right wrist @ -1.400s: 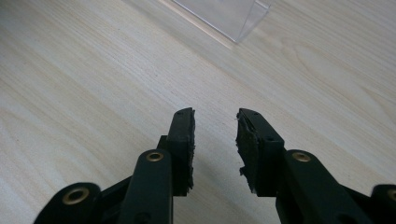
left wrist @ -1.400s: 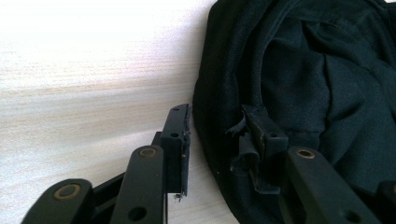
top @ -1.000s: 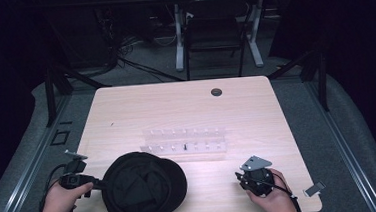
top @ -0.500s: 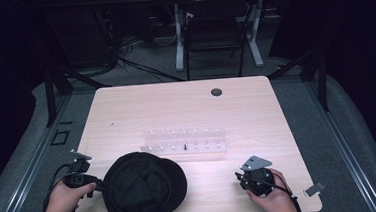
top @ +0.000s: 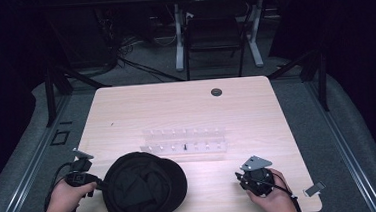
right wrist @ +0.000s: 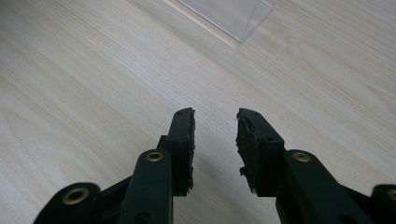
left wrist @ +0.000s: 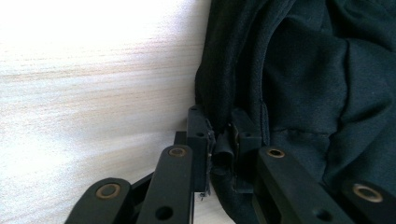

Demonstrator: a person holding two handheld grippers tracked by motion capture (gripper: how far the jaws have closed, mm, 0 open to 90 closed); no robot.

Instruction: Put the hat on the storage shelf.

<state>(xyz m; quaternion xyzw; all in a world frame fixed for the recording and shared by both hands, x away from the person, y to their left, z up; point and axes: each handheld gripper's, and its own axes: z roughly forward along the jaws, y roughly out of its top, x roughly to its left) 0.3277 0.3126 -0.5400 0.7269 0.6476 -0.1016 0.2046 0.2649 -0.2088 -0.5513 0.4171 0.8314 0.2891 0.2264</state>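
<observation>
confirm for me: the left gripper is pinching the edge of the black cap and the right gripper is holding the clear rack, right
Not quite. The left gripper has just closed on the black cap, but the right gripper is open and holds nothing; the clear rack lies apart, beyond it, in the right gripper view.

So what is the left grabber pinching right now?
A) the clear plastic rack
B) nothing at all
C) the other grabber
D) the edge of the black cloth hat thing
D: in the left gripper view, the left gripper has just closed its jaws, and a fold at the rim of the black cloth hat is squeezed between its pads.
</observation>
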